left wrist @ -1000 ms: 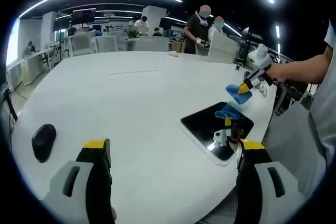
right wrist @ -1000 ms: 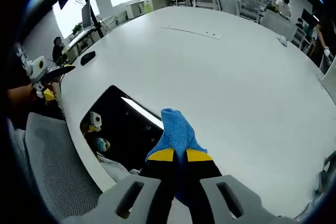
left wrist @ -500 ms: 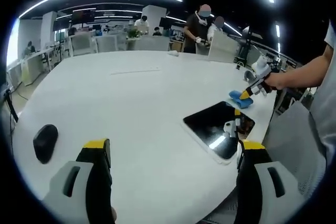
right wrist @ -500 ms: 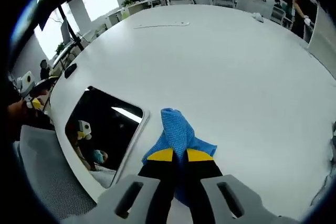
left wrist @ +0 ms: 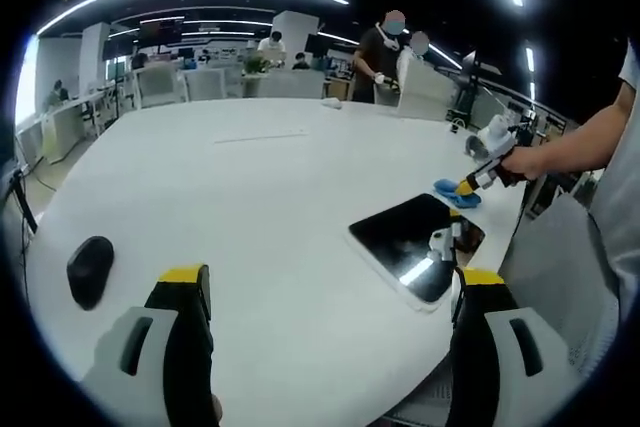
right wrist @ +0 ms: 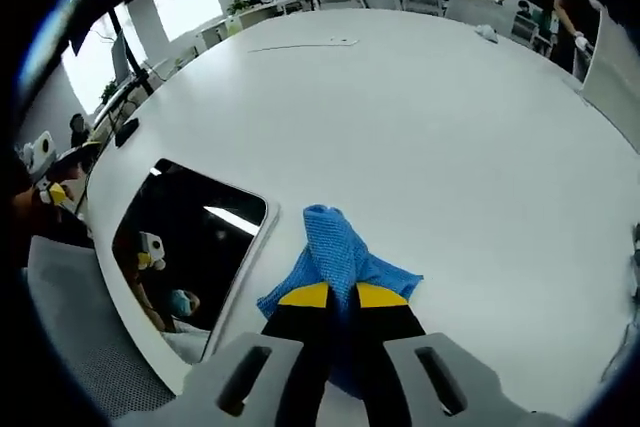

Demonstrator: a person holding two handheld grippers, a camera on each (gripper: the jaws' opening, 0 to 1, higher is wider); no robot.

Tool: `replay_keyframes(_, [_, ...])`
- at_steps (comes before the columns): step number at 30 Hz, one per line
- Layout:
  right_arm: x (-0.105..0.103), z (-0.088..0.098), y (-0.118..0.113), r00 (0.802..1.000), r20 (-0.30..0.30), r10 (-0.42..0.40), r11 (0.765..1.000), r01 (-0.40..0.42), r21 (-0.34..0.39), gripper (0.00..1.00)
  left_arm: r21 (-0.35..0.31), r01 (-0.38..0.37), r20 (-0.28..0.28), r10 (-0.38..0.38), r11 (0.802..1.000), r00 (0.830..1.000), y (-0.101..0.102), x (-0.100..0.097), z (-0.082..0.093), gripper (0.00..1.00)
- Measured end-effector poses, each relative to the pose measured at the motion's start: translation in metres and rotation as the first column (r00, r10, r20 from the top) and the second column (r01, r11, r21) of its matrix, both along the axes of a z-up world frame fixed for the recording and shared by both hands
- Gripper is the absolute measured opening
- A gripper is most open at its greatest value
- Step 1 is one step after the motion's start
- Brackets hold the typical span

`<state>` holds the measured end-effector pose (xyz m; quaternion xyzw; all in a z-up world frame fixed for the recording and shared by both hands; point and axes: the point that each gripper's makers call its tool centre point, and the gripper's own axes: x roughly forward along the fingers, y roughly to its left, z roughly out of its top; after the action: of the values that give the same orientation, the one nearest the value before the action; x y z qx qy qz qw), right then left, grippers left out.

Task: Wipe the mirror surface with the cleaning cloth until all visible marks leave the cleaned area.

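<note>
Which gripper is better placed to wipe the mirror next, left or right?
Probably the right gripper: its jaws are shut on the blue cloth, which rests on the table just beside the mirror. The left gripper is open, holds nothing, and sits nearer the table's edge.

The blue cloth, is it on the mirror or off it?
Off. The blue cloth, pinched in the right hand-held gripper, lies on the white table beside the mirror.
</note>
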<state>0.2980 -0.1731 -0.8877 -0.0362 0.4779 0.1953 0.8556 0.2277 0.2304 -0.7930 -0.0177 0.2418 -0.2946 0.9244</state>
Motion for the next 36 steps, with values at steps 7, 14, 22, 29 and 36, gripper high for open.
replay_keyframes(7, [0.003,0.031,0.008,0.993,0.101,0.063,0.997,-0.067,0.042,0.43,0.003,-0.005,0.018,0.005,1.0,1.0,0.004,-0.001,0.008,0.99])
replay_keyframes(14, [-0.029,0.056,0.009,0.944,0.26,0.201,0.972,-0.226,0.071,0.74,0.018,0.008,0.027,-0.009,1.0,1.0,0.004,-0.003,0.003,0.99])
replay_keyframes(22, [-0.062,0.061,-0.021,0.927,0.326,0.186,0.979,-0.203,0.019,0.94,-0.005,0.014,0.033,-0.014,1.0,0.999,-0.001,0.001,0.001,0.99])
replay_keyframes(29, [-0.085,0.07,-0.04,0.918,0.378,0.118,0.987,-0.151,0.058,0.98,0.047,0.016,0.017,-0.017,0.999,1.0,0.006,-0.007,-0.006,0.99])
replay_keyframes(36, [-0.091,0.065,-0.039,0.931,0.344,0.12,0.987,-0.148,0.057,0.98,0.038,0.009,0.022,-0.009,0.999,1.0,0.014,-0.008,-0.002,0.99])
